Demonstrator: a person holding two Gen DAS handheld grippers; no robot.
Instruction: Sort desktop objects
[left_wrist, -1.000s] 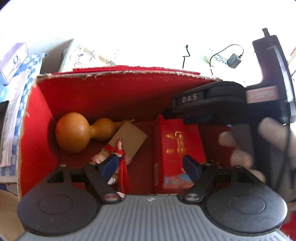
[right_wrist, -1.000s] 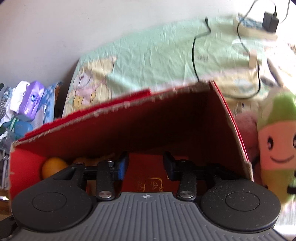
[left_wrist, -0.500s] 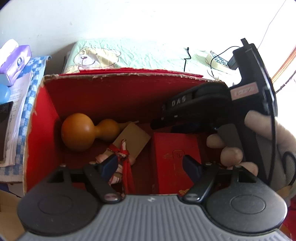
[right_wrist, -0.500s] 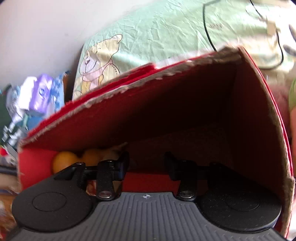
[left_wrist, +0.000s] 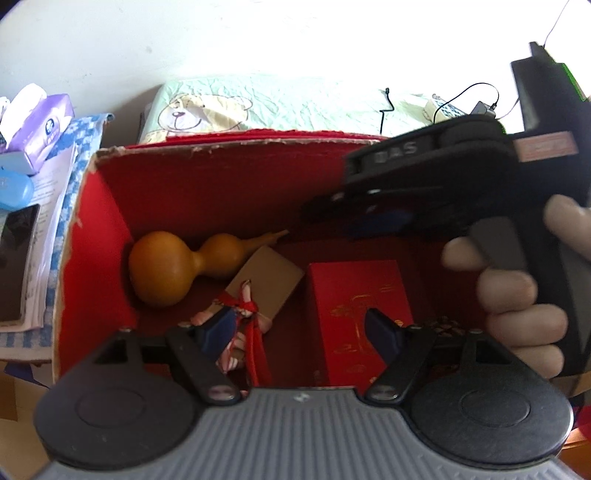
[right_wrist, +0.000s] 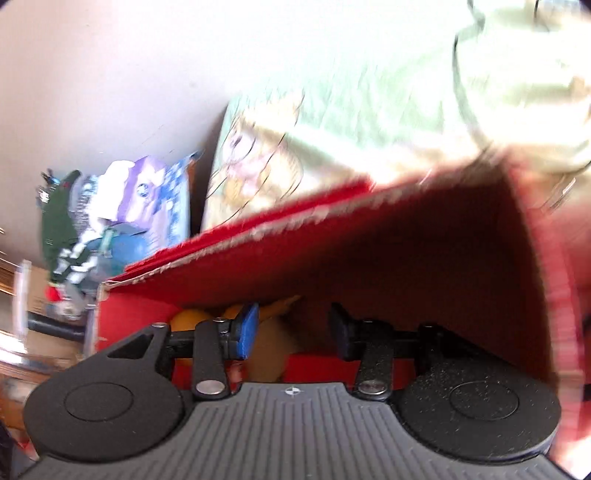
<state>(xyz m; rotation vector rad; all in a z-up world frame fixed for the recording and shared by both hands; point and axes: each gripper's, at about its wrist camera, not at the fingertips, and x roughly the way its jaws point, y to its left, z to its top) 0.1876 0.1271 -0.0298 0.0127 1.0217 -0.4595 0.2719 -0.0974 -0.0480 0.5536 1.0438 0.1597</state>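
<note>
Cluttered desktop is surrounding an open red cardboard box (left_wrist: 92, 236) with ragged, torn rims. Nearest, the left gripper (left_wrist: 301, 330) is hanging over the box with its jaws spread and empty, above a tasselled charm (left_wrist: 243, 314). Beside it a glossy red packet (left_wrist: 360, 295) with gold print is lying flat on the box floor, next to a stiff tan card (left_wrist: 266, 280) and a smooth, hard, waisted gourd (left_wrist: 177, 264). Farther right, the right gripper (right_wrist: 291, 332) is sitting inside the box, parted and apparently empty, though blur is clouding that view. Its fingers could be snagging the tassel or the soft rim, tipping the box.
</note>
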